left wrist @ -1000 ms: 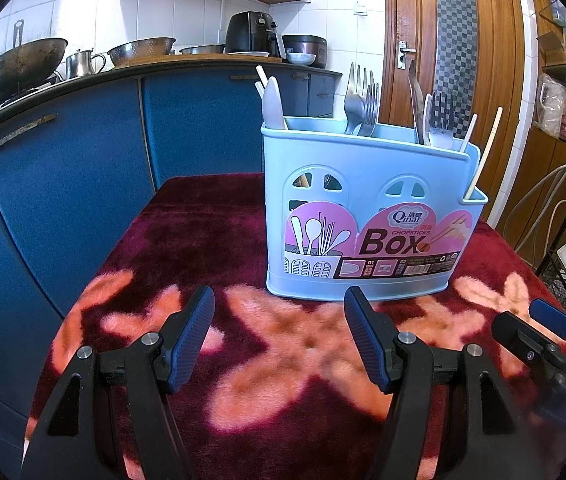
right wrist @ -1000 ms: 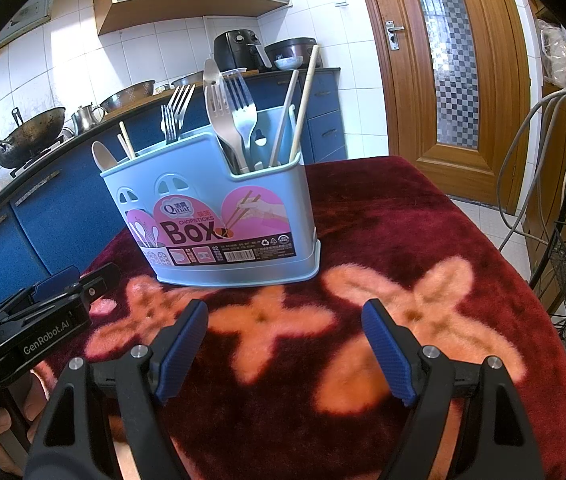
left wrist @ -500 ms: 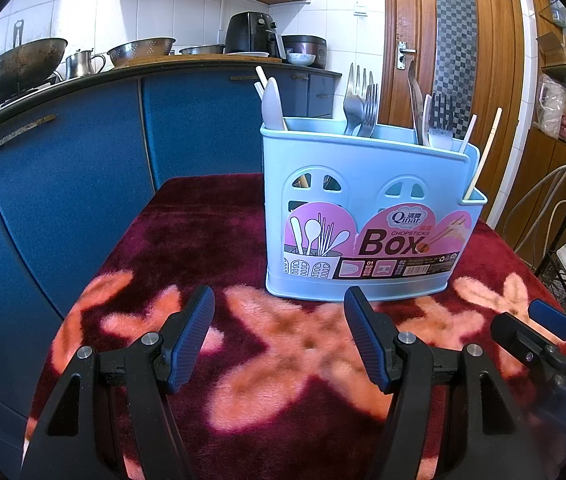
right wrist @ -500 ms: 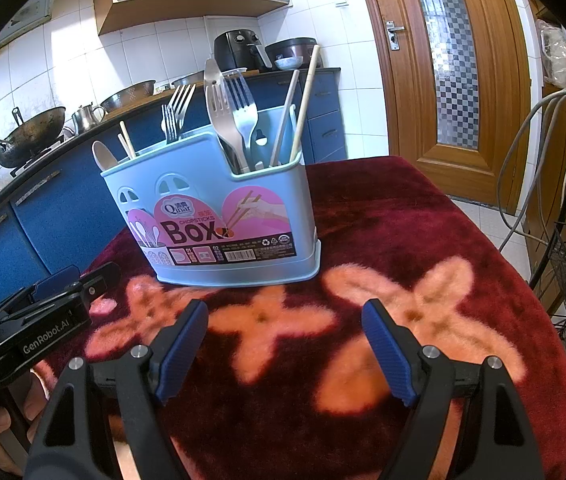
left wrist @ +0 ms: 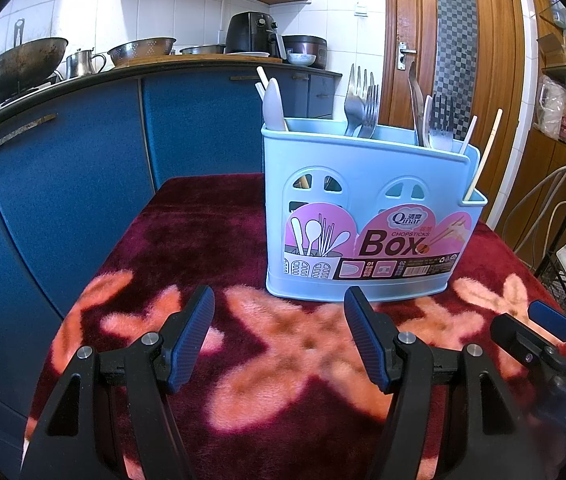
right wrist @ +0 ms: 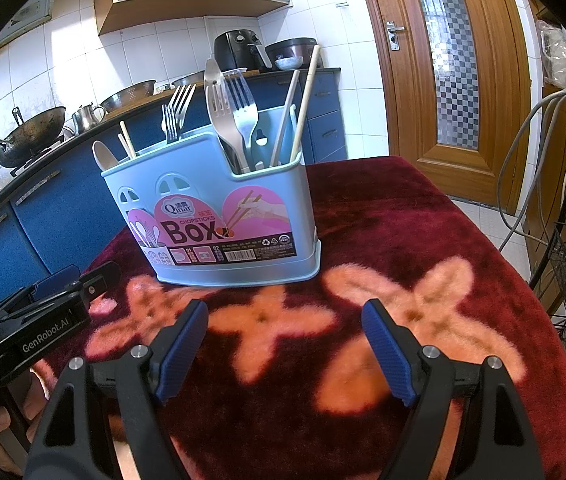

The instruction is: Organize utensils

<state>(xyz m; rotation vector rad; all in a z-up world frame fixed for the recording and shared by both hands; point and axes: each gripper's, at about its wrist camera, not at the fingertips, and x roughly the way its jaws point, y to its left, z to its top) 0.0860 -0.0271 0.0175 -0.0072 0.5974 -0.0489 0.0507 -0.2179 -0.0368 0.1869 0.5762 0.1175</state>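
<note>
Left gripper (left wrist: 277,334) and right gripper (right wrist: 285,346) stand wide, empty, low in frame above bare maroon floral plush cloth (right wrist: 423,240). Pale blue plastic utensil box (left wrist: 367,220) sits upper centre-right, long axis crosswise; steel forks (right wrist: 239,108) and chopsticks (right wrist: 305,108) point upward.

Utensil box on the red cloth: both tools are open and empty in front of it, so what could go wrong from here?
1. The utensil box is tall, crowded and stands on soft plush cloth; tugging a fork sideways may tip it.
2. Forks, spoon and chopsticks stand close together, so the right tool might catch two at once.
3. The left tool sits close beside it; both reaching in may collide.
</note>
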